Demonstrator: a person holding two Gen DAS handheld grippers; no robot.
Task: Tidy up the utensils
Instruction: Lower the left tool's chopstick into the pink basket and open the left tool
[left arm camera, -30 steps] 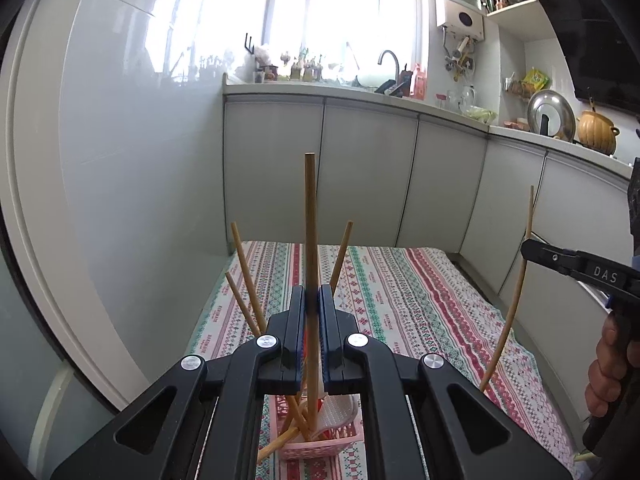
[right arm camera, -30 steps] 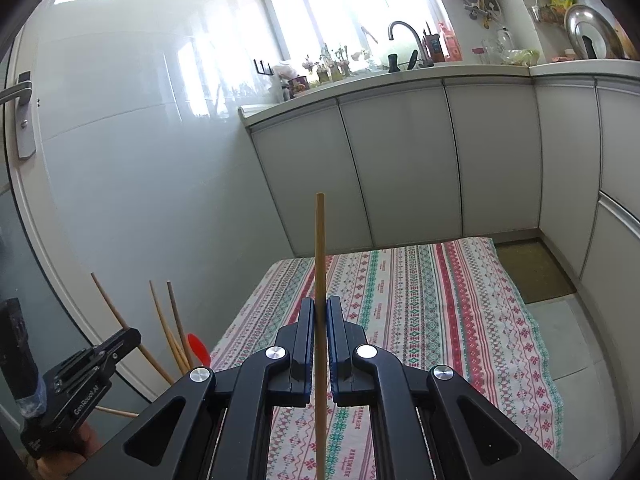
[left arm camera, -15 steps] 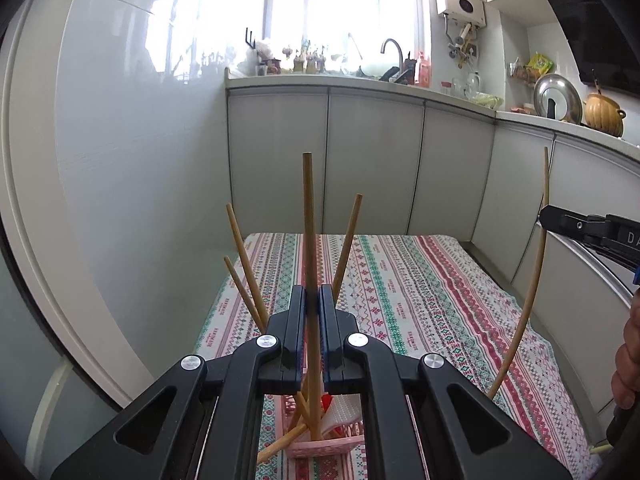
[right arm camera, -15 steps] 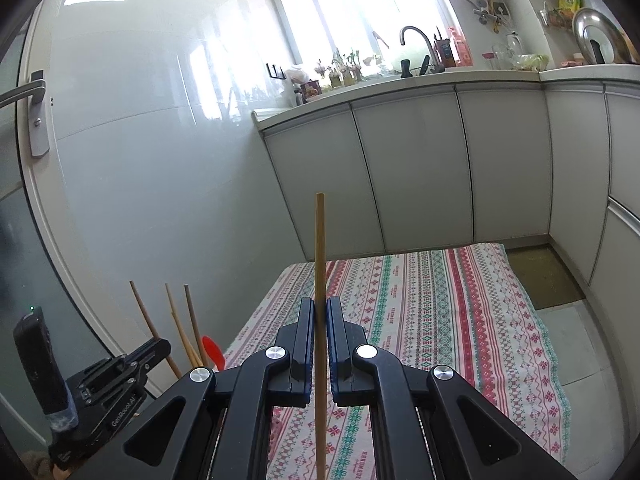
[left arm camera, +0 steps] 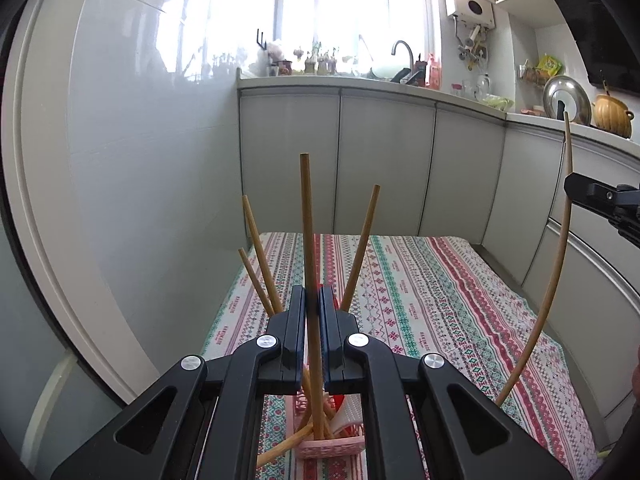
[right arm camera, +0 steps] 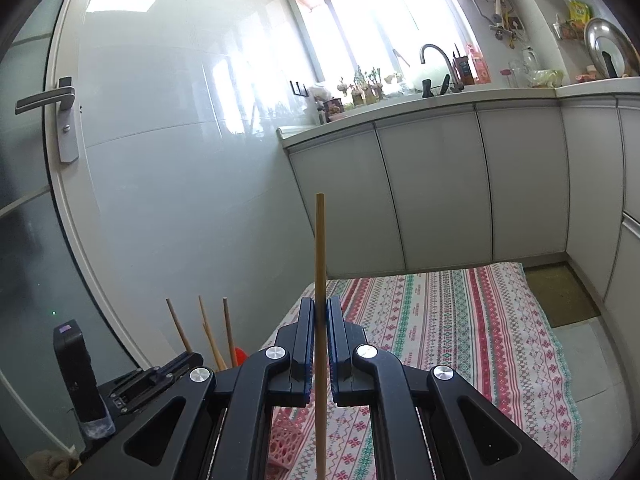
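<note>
Left gripper (left arm camera: 312,312) clamps a chopstick (left arm camera: 307,232) upright over the pink basket (left arm camera: 332,446) at the tablecloth's (left arm camera: 440,300) near-left edge. Right gripper (right arm camera: 320,322) pinches another chopstick (right arm camera: 320,248) above the cloth's left side, open patterned cloth ahead.

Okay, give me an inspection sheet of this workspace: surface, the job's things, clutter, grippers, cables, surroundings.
Surface: table under a striped patterned tablecloth.
Job's things: pink basket near the table's front edge, holding several leaning chopsticks and something red and white; one chopstick upright in the left gripper, its lower end down in the basket; another chopstick upright in the right gripper, off to the basket's right.
Clutter: nothing seen on the cloth beyond the basket.
Grippers: left gripper shut on its chopstick; right gripper shut on its own.
Cables: nothing seen.
Surroundings: white cabinets, counter with faucet, bright window, door handle.
</note>
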